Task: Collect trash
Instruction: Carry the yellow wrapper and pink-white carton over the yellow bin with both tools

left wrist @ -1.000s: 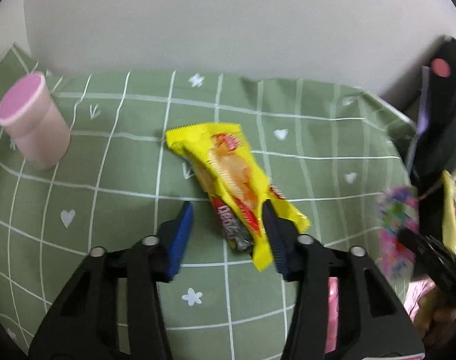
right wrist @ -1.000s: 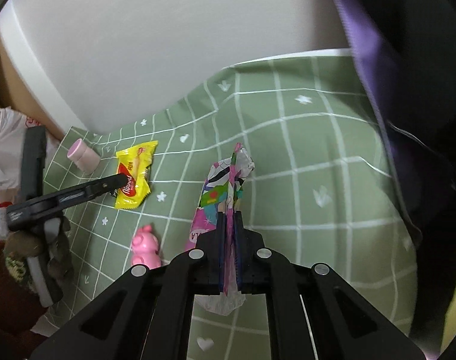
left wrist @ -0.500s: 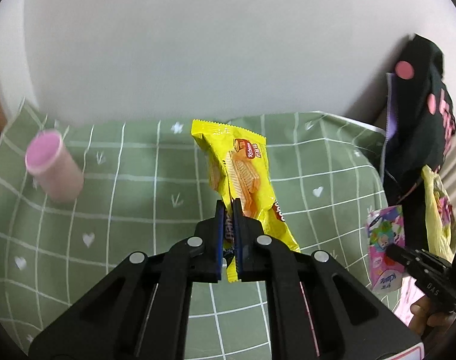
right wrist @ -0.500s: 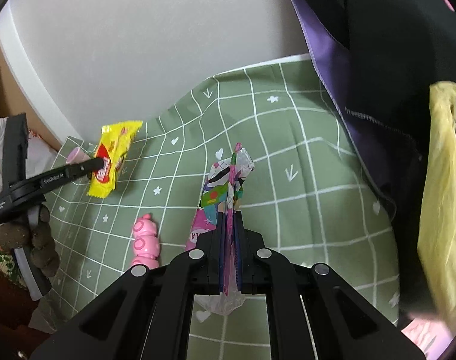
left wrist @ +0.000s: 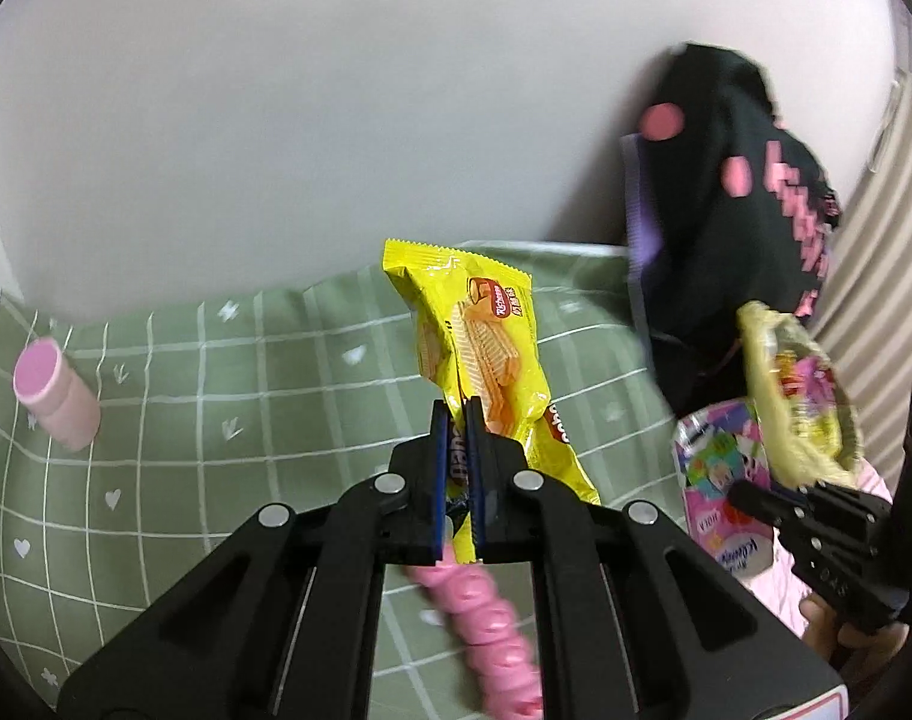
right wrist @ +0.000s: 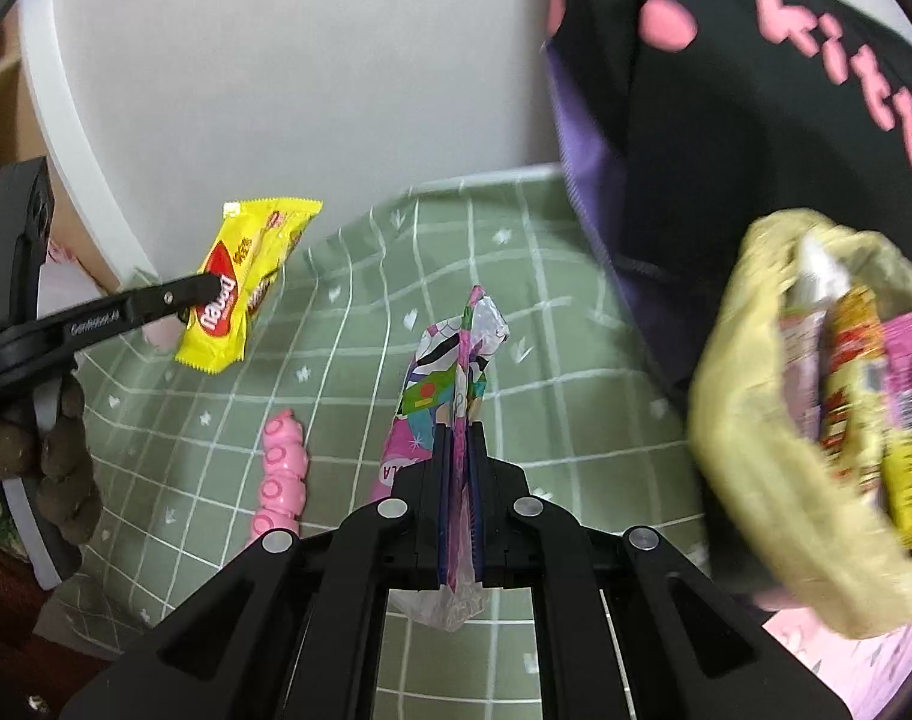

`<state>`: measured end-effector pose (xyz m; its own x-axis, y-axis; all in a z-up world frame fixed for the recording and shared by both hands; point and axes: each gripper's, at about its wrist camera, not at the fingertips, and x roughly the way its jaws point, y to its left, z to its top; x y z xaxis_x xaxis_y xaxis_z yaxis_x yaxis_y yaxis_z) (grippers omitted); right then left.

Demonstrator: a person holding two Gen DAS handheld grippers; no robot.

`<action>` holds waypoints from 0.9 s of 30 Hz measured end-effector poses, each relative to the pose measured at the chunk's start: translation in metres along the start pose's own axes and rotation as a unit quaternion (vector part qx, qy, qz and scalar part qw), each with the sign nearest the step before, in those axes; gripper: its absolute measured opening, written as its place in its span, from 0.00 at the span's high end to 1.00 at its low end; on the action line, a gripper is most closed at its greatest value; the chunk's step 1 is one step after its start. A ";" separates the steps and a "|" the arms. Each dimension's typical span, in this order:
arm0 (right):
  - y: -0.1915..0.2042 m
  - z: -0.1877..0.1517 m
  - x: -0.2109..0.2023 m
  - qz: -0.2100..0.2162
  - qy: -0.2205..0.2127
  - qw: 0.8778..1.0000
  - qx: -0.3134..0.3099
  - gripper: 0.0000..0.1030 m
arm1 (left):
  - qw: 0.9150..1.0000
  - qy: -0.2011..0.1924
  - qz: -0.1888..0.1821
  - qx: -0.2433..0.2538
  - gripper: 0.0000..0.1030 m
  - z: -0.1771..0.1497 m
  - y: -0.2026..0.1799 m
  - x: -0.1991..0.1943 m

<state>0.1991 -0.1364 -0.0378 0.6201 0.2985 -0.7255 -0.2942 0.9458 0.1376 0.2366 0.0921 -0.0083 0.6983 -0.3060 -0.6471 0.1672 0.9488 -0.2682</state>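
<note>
My left gripper (left wrist: 456, 414) is shut on a yellow wafer wrapper (left wrist: 480, 336) and holds it in the air above the green checked tablecloth (left wrist: 216, 396). The wrapper also shows in the right wrist view (right wrist: 246, 282), pinched by the left gripper (right wrist: 207, 288). My right gripper (right wrist: 459, 432) is shut on a pink patterned wrapper (right wrist: 450, 360), also seen in the left wrist view (left wrist: 720, 480). A yellow trash bag (right wrist: 774, 420) with several wrappers inside hangs open at the right, close to the pink wrapper; it also shows in the left wrist view (left wrist: 798, 384).
A pink cup (left wrist: 54, 396) stands on the cloth at the far left. A pink segmented toy (right wrist: 279, 474) lies on the cloth in front. A black garment with pink print (right wrist: 726, 90) hangs at the right by the white wall (left wrist: 336, 90).
My left gripper closed on the yellow wrapper and lifted it off the cloth. Both grippers moved right toward the yellow bag, which has come into view.
</note>
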 end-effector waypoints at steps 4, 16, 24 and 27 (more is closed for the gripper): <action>-0.018 0.007 -0.044 -0.013 -0.050 0.999 -0.004 0.94 | 0.998 -0.024 -0.048 0.021 0.95 0.015 -0.043 -0.018; -0.129 0.000 -0.155 -0.087 -0.157 0.983 0.049 0.94 | 0.972 -0.052 -0.124 0.192 0.94 0.023 -0.225 -0.021; -0.183 -0.021 -0.173 -0.107 -0.163 0.977 0.083 0.94 | 0.963 -0.006 -0.135 0.232 0.94 0.011 -0.281 0.010; -0.198 -0.023 -0.170 -0.108 -0.160 0.977 0.089 0.94 | 0.965 0.029 -0.138 0.223 0.94 0.007 -0.290 0.028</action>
<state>0.1346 -0.3770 0.0426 0.8575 0.0882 -0.5069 -0.0186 0.9899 0.1408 0.2126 -0.1910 0.0564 0.5466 -0.5430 -0.6375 0.6329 0.7664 -0.1101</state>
